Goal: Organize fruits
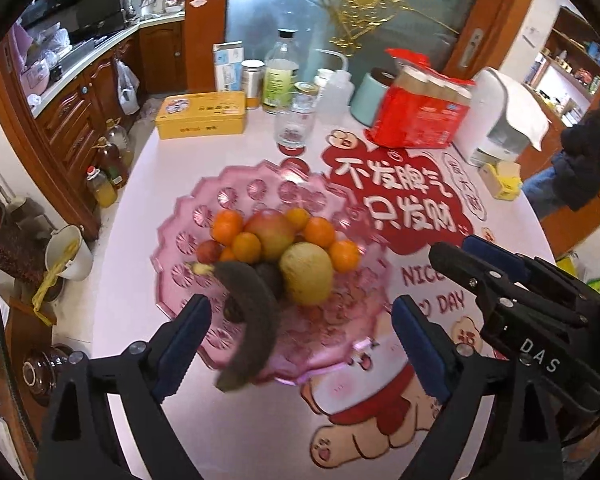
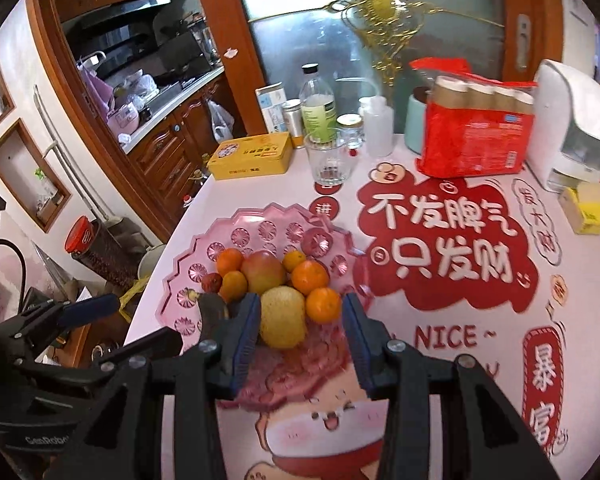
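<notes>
A pink glass fruit plate (image 1: 236, 196) (image 2: 260, 224) sits on the table and holds several oranges (image 1: 320, 232), a red-green apple (image 1: 270, 232), a yellow pear (image 1: 306, 274) (image 2: 282, 316) and a dark overripe banana (image 1: 248, 320). My left gripper (image 1: 300, 344) is open and empty over the plate's near rim, with the blurred banana between its fingers but untouched. My right gripper (image 2: 300, 340) is open and empty, its fingers either side of the pear and an orange (image 2: 322, 304). The right gripper also shows in the left wrist view (image 1: 496, 276).
At the back stand a yellow tin (image 1: 202, 114), a drinking glass (image 1: 294, 122), bottles (image 1: 280, 72), a teal canister (image 1: 370, 98), a red pack of paper cups (image 1: 420, 116) and a white appliance (image 1: 500, 120). A yellow box (image 1: 500, 180) lies right. The table edge drops off at left.
</notes>
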Demonstrator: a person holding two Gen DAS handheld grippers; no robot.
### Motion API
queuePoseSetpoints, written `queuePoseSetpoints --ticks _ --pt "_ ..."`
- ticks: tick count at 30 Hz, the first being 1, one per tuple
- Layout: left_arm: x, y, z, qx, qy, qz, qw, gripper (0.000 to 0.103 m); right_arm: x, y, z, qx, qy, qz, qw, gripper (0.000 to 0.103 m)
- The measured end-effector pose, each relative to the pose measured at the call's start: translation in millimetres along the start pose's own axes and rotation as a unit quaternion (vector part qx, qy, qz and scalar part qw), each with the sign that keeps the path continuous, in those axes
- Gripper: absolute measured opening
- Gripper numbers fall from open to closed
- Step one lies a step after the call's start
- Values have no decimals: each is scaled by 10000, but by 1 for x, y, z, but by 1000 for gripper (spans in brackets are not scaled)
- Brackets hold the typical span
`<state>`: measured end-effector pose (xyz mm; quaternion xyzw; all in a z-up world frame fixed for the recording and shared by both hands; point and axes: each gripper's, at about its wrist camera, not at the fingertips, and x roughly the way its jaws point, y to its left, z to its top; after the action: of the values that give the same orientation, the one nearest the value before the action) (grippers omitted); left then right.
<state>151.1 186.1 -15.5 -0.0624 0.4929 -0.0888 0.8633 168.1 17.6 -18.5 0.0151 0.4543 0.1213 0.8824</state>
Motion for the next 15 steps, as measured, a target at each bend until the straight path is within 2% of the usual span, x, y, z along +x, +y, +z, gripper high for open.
queuePoseSetpoints --ticks 9,15 --pt "-16 -57 -43 295 -107 -8 9995 93 -53 -38 -42 123 -35 -128 9998 43" --pt "-35 -94 -67 374 -240 150 9989 95 -87 -63 -67 1 -65 -197 9998 51"
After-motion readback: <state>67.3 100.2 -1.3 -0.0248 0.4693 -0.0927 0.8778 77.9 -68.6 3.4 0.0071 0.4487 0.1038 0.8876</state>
